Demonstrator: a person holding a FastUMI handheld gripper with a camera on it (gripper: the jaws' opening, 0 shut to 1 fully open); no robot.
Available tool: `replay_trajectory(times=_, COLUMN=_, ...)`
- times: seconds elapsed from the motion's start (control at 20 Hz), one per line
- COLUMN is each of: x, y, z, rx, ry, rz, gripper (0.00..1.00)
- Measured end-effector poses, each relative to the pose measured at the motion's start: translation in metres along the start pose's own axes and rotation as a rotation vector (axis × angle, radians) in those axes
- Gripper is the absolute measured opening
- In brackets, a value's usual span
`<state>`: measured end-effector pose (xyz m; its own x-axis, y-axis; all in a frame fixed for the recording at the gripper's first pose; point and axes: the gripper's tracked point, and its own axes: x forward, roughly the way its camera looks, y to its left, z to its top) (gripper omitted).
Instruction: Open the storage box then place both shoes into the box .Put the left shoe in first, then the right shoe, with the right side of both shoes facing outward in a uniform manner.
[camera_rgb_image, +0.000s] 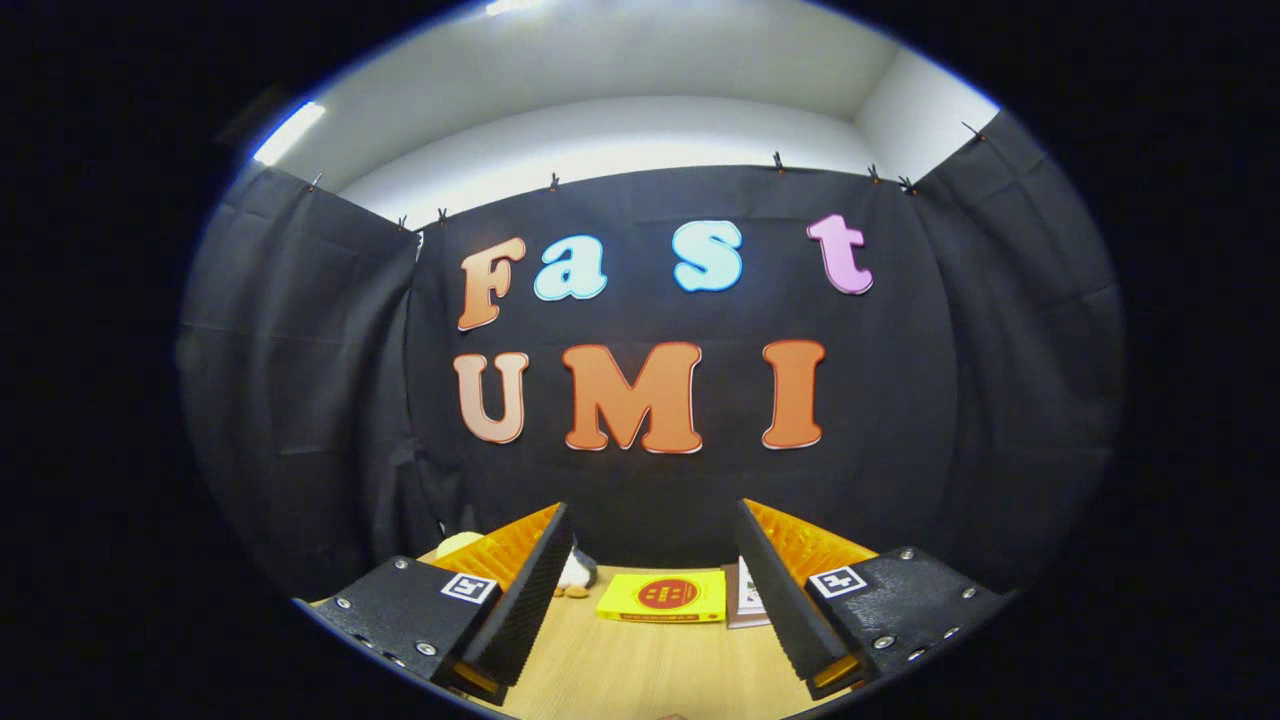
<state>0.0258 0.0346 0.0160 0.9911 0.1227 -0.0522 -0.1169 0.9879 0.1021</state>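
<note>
Gripper (655, 600): fingers spread wide, nothing between them, raised above the wooden surface (650, 665). Yellow box (663, 598): flat on the surface, beyond the fingers, midway between them. White booklet (748, 598): touching the yellow box's right side. Small white object (576, 572): left of the yellow box, partly hidden by the left finger; identity unclear.

We see a yellow box (662, 597) with a red disc on the light wooden table (640, 665); beside it, orange-backed black ribbed fingers (520, 600).
</note>
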Motion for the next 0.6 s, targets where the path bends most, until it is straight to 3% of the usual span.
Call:
replay_trajectory(times=0.2, x=-0.004, y=-0.012, z=0.02, rx=-0.019, ry=-0.061, rz=-0.008, gripper=0.97)
replay_trajectory(times=0.6, x=-0.001, y=-0.017, z=0.015, rx=-0.003, ry=-0.064, rz=-0.008, gripper=0.98)
